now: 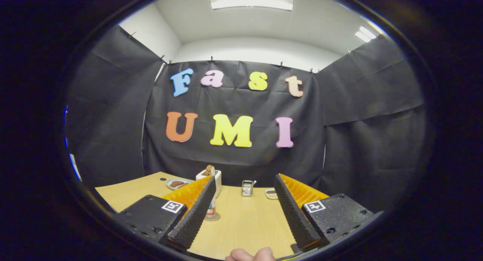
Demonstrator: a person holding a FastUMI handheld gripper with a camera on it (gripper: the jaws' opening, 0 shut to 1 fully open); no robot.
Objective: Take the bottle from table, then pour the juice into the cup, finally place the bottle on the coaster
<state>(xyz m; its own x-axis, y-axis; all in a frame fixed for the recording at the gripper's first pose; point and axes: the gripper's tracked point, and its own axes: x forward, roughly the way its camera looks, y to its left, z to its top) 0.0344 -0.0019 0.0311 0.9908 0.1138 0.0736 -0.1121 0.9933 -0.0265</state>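
A small clear bottle (211,210) stands upright on the wooden table (241,223), tucked against the inner side of my left finger, which hides part of it. A round brownish coaster (216,218) peeks out under its base. Farther back, beyond the fingertips, stands a small shiny cup (247,188) with something sticking out of it. My gripper (245,178) is open wide with nothing held between its fingers; the bottle is near the left finger, apart from the right one.
A white toaster (217,178) with bread in it stands behind the left fingertip. A plate (177,184) of dark food lies at the back left, and a small dish (270,193) sits by the right finger. A person's fingertip (251,255) shows at the table's near edge.
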